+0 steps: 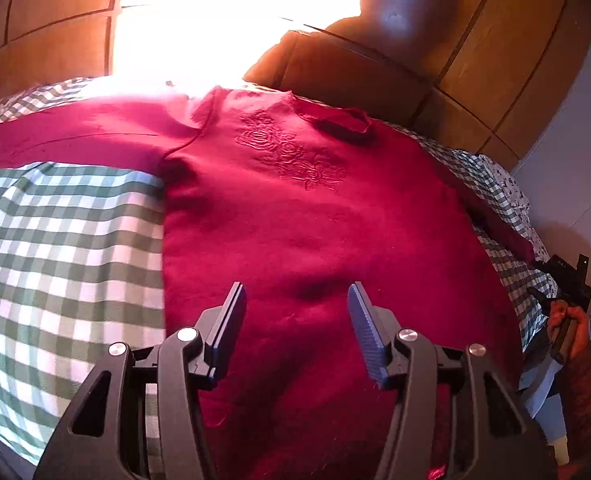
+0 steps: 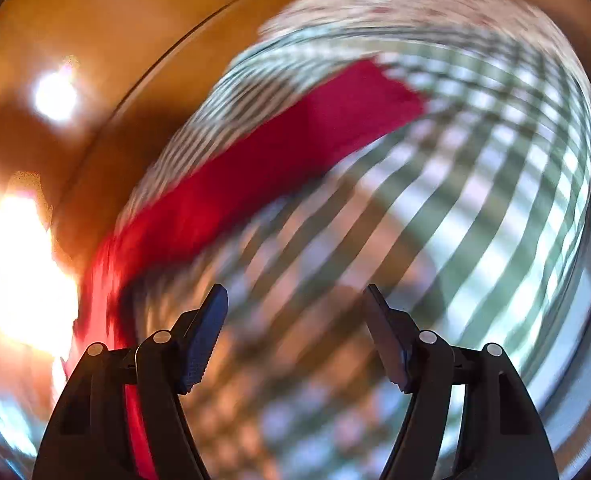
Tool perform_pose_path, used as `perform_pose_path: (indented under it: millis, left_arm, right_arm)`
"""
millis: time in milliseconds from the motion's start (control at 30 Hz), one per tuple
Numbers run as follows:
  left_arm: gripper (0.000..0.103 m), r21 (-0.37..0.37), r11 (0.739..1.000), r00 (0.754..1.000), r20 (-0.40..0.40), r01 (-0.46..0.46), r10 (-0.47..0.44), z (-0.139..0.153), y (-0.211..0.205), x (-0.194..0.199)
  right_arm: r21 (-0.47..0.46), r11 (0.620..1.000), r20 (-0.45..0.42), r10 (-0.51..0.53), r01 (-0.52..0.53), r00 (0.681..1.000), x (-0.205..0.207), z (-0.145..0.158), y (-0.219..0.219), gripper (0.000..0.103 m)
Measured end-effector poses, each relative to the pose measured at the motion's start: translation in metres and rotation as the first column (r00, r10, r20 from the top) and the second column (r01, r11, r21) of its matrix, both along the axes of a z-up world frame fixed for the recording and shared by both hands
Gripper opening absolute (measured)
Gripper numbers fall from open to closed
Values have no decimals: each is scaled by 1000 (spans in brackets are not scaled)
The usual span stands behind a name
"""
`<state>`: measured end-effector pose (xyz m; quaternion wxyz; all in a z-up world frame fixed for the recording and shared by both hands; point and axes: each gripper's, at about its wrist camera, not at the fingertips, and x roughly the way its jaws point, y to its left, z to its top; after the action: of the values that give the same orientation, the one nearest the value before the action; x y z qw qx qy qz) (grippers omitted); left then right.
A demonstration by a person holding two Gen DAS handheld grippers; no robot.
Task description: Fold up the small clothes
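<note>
A red sweater (image 1: 295, 208) lies face up and spread flat on a green-checked cloth (image 1: 55, 248), filling the middle of the left wrist view, its collar toward the top of the frame and one sleeve (image 1: 75, 140) stretched out to the upper left. The garment appears laid out this way so that sleeves and sides can be turned in; no fold looks made yet. The left tongs (image 1: 295, 304) hover over the hem at the bottom centre, jaws about half apart with nothing between them. At the right edge a hand (image 1: 571, 320) grips the handle of the other tool, held off the cloth's edge.

In the heavily blurred right wrist view, the right tongs (image 2: 295, 304) stand fairly wide and empty above the checked cloth, with the sweater's other sleeve (image 2: 275, 152) running as a red band from lower left to upper centre, well apart from the pads (image 2: 203, 336).

An embroidered rose motif (image 1: 291, 156) marks the chest. No brand, label or legible writing shows anywhere.
</note>
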<state>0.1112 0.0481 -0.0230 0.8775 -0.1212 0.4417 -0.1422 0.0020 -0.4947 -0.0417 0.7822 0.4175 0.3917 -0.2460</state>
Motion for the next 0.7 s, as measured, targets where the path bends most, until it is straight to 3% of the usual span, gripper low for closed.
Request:
perform_pose_path:
  millis: [100, 200, 233, 267, 333, 433, 500, 600, 700]
  left_arm:
    - [55, 3, 1000, 999, -26, 27, -27, -7, -23, 13]
    - [55, 23, 998, 997, -60, 59, -57, -19, -40, 17]
    - [56, 33, 997, 995, -70, 69, -67, -22, -44, 17]
    - [57, 46, 996, 995, -75, 76, -73, -24, -47, 17]
    - [58, 62, 994, 994, -76, 86, -82, -26, -52, 18]
    - [58, 64, 994, 993, -83, 94, -89, -29, -51, 17]
    - [59, 58, 994, 992, -84, 94, -89, -29, -51, 19]
    - [63, 26, 995, 992, -85, 91, -89, -30, -48, 19]
    - [63, -18, 996, 993, -84, 87, -88, -27, -45, 20]
  right_arm:
    - [79, 989, 49, -129, 125, 990, 15, -12, -43, 69]
    - [53, 990, 27, -134, 132, 991, 44, -14, -61, 67]
    - [33, 992, 9, -121, 121, 993, 51, -15, -63, 51]
    - [5, 995, -26, -100, 100, 995, 60, -15, -67, 25]
    - [-104, 993, -144, -64, 50, 987, 80, -14, -72, 8]
    - [-239, 970, -204, -102, 52, 974, 94, -3, -97, 7]
    - [-248, 967, -203, -107, 54, 973, 100, 0, -107, 6]
    - [-286, 958, -189, -44, -12, 981, 124, 18, -99, 6]
    - [-285, 951, -111, 90, -118, 990, 153, 45, -62, 6]
